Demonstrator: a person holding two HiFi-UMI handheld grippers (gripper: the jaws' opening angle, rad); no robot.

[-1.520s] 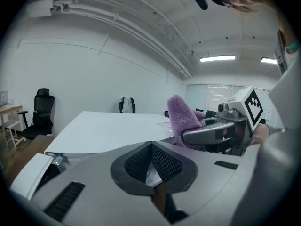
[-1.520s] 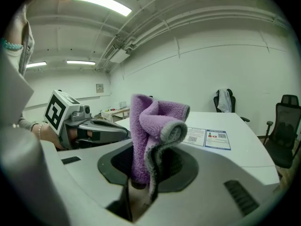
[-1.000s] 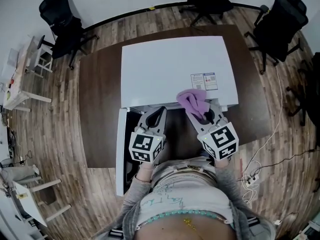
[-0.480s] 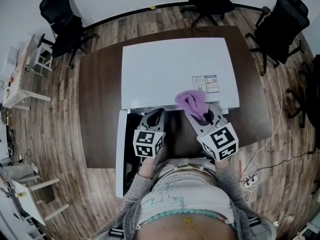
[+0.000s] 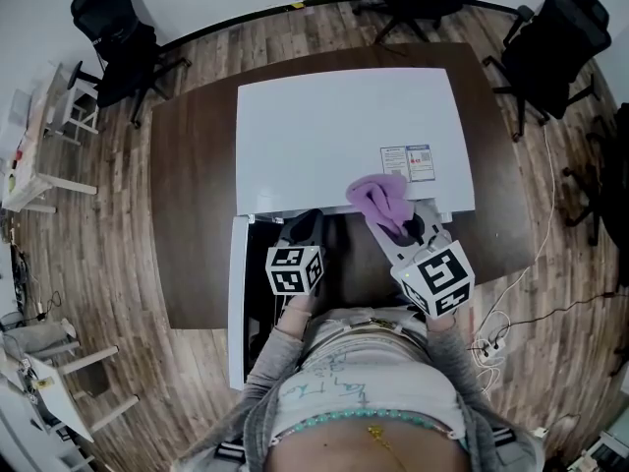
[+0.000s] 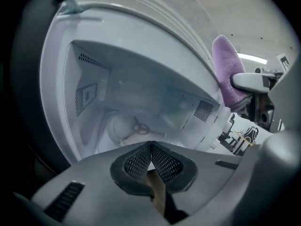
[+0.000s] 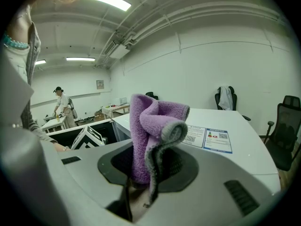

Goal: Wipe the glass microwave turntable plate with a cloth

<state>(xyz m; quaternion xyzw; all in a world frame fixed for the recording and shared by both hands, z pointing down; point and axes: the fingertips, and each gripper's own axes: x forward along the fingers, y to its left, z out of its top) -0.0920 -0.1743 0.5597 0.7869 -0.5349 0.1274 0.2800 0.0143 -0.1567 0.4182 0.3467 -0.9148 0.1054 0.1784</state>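
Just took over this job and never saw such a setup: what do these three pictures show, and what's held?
No robot here: a person carries a tool in each hand. The overhead picture comes from a camera on the person's head, looking down on a white microwave on a brown table, its door swung open. The other two come from cameras riding on the tools. The left tool is shut and empty, aimed into the microwave's cavity, where the round glass plate seems to lie. The right tool is shut on a purple cloth, near the microwave's front edge.
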